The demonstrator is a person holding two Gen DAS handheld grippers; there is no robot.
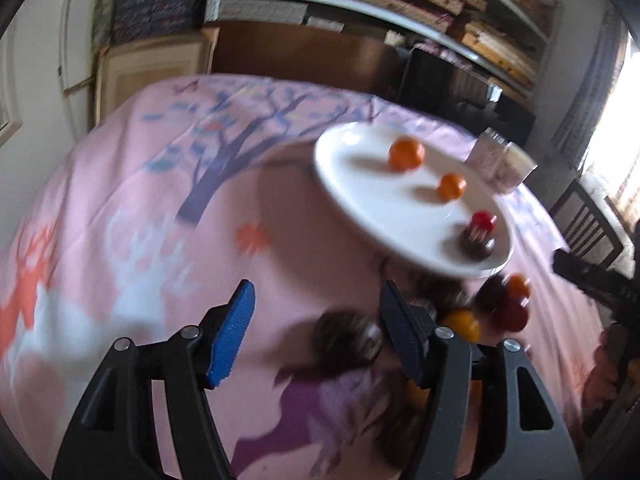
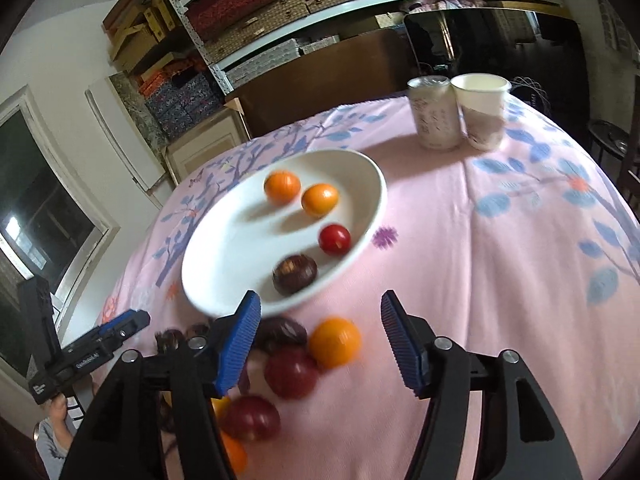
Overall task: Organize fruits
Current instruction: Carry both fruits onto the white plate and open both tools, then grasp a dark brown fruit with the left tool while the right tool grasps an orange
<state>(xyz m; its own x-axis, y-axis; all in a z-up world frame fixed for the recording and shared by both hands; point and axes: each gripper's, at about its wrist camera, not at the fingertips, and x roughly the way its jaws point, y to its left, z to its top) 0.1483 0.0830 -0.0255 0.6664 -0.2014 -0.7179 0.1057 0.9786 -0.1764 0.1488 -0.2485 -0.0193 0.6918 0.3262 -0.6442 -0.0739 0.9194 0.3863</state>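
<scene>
A white plate (image 2: 224, 276) on the pink tablecloth holds two orange fruits (image 2: 282, 187), a red tomato (image 2: 334, 239) and a dark brown fruit (image 2: 294, 274). Loose fruits lie in front of it: an orange one (image 2: 334, 342), red ones (image 2: 291, 372) and dark ones (image 2: 280, 332). My right gripper (image 2: 318, 340) is open and empty above this pile. My left gripper (image 1: 316, 336) is open, with a dark brown fruit (image 1: 346, 344) between its fingers on the cloth, untouched. The plate (image 1: 360, 184) and the loose pile (image 1: 508, 308) also show in the left wrist view.
A can (image 2: 436, 114) and a white paper cup (image 2: 482, 108) stand at the table's far side. The left gripper (image 2: 108, 334) shows at the left in the right wrist view. Shelves with boxes fill the back wall. A chair (image 1: 588, 224) stands at the right.
</scene>
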